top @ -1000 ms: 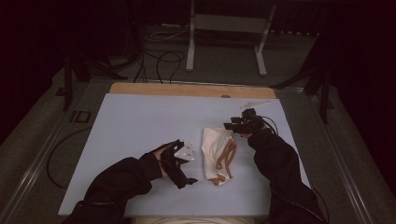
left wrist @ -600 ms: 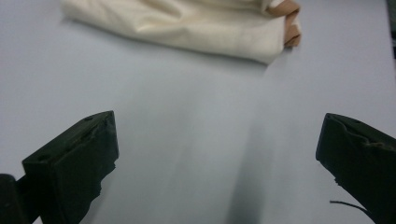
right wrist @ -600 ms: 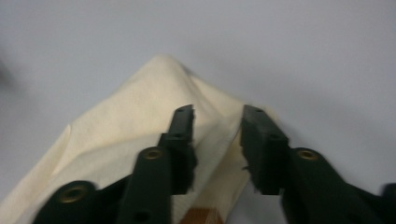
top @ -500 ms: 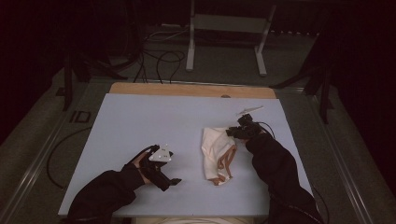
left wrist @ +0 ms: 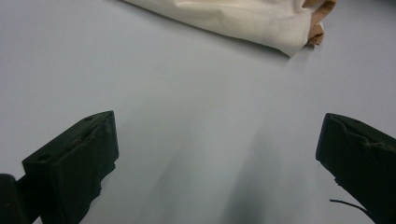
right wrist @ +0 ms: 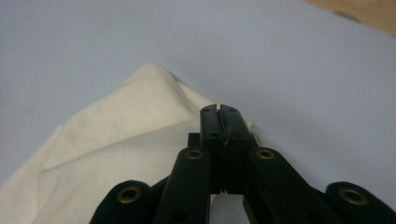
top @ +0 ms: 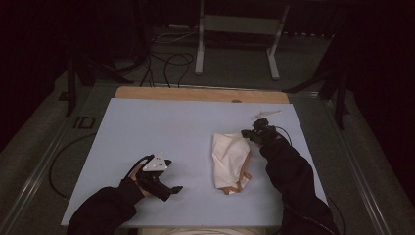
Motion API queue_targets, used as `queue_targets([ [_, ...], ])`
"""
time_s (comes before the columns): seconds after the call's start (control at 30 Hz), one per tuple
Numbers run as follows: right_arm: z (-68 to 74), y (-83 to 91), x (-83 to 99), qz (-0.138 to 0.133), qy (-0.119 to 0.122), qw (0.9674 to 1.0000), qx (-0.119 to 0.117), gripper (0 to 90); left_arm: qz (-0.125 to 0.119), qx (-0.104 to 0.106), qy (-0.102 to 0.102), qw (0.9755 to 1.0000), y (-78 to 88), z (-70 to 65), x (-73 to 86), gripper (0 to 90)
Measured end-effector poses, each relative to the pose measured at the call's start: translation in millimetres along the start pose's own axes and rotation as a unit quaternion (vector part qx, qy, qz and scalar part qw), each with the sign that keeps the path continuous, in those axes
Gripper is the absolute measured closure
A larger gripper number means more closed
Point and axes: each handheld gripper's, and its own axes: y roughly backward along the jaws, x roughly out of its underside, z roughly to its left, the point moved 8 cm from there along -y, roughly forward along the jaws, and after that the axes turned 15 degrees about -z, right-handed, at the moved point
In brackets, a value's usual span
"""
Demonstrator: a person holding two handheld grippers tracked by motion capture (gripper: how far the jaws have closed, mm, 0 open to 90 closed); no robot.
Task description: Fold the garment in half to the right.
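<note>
From the high view, a folded cream cloth (top: 230, 161) with a brown edge lies right of centre on the pale table (top: 161, 127); the right gripper (top: 248, 135) sits at its far right corner, apparently to lift or fold that corner, while the left gripper (top: 169, 188) rests well apart to the left, likely waiting its turn; in the left gripper view its jaws stand wide with nothing between them, the cloth (left wrist: 233, 18) lying ahead across bare table; in the right gripper view the jaws have just been closing and now meet, pinching the cloth (right wrist: 116, 154) at its corner, a thin fold seemingly caught between the pads
</note>
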Motion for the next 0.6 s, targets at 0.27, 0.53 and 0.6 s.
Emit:
queue_targets([
  [0.27, 0.4, 17.1, -17.4, -0.032, 0.010, 0.9994, -0.003, 89.6, -0.006, -0.004, 0.000, 1.0000, 0.6, 0.5, -1.0, 0.0],
  [0.53, -20.0, 17.6, 4.8, -0.010, -0.012, 0.9998, 0.013, 89.5, -0.022, -0.013, 0.004, 0.9997, 5.0, 4.3, -5.2, 0.0],
  [0.6, -23.8, 15.4, 13.4, -0.001, -0.018, 0.9997, 0.014, 89.5, -0.022, -0.013, 0.005, 0.9996, 5.3, 4.1, -4.9, 0.0],
])
